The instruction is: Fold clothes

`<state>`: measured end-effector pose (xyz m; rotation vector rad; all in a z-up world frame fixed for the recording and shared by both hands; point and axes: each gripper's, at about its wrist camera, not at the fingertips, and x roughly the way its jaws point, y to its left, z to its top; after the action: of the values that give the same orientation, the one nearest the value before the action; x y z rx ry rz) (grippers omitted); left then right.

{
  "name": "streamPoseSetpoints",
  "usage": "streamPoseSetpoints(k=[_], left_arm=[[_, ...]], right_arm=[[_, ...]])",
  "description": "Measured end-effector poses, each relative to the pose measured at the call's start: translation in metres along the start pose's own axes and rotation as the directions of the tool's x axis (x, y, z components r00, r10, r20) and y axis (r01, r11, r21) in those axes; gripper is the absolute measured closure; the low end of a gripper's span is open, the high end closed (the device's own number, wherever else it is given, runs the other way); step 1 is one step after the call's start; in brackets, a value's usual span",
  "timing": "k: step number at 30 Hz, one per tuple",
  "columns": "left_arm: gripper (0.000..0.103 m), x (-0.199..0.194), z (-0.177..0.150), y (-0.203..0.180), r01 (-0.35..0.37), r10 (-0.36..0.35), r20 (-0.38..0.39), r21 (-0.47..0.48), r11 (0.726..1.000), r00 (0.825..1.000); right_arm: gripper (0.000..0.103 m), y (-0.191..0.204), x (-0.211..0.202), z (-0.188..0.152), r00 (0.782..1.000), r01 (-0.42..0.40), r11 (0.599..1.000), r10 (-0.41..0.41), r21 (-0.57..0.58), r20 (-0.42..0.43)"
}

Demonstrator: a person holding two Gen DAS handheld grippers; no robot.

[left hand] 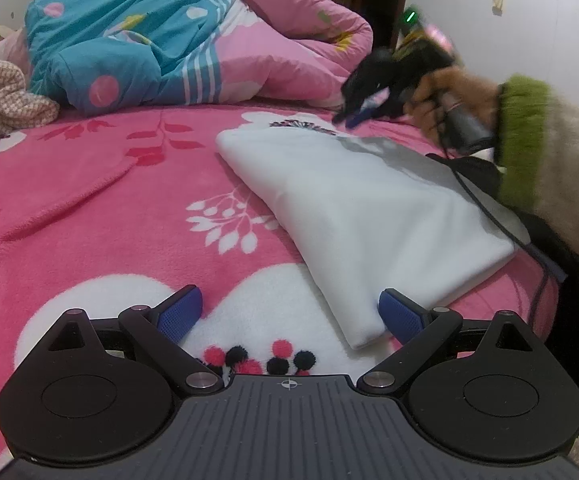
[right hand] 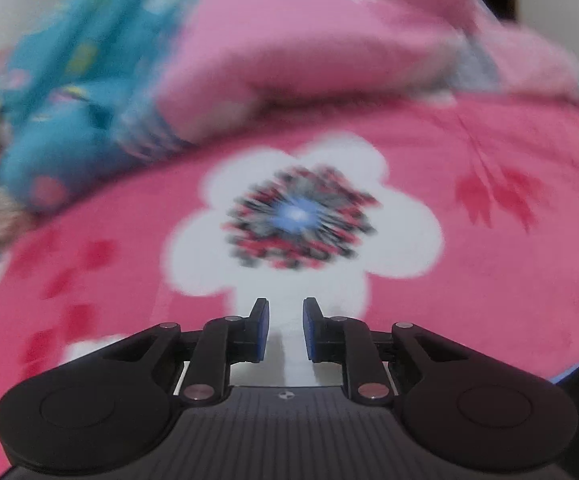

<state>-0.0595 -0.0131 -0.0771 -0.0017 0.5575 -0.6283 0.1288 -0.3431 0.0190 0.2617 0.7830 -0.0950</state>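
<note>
Our left gripper (left hand: 291, 314) gapes empty beside the folded white cloth (left hand: 353, 216) near the bed's (left hand: 69, 200) edge. Our right gripper (right hand: 285, 328), narrowly parted and empty, hangs over its far end; a careless brush could undo the folds.

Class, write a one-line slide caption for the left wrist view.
Open left gripper beside a folded white garment on a pink floral blanket; right gripper above its far end.

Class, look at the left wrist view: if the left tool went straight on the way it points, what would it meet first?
Probably the pink flowered blanket just ahead of the open left tool; the near corner of the folded white garment sits close by its right finger, so depth is uncertain.
</note>
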Motion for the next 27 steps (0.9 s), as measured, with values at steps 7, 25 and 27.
streamPoseSetpoints(k=[7, 25, 27], left_arm=[[0.006, -0.001, -0.001, 0.001, 0.003, -0.003, 0.008, -0.002, 1.000, 1.000], [0.006, -0.001, -0.002, 0.002, 0.014, -0.014, 0.016, 0.002, 1.000, 1.000], [0.006, -0.001, -0.001, 0.001, 0.013, -0.013, 0.011, 0.000, 1.000, 1.000]], right_arm=[[0.076, 0.079, -0.007, -0.029, 0.942, -0.308, 0.930, 0.269, -0.200, -0.200], [0.076, 0.048, -0.067, -0.067, 0.955, -0.278, 0.941, 0.248, -0.192, -0.165], [0.076, 0.033, -0.072, -0.089, 0.972, -0.211, 0.954, 0.182, -0.213, -0.147]])
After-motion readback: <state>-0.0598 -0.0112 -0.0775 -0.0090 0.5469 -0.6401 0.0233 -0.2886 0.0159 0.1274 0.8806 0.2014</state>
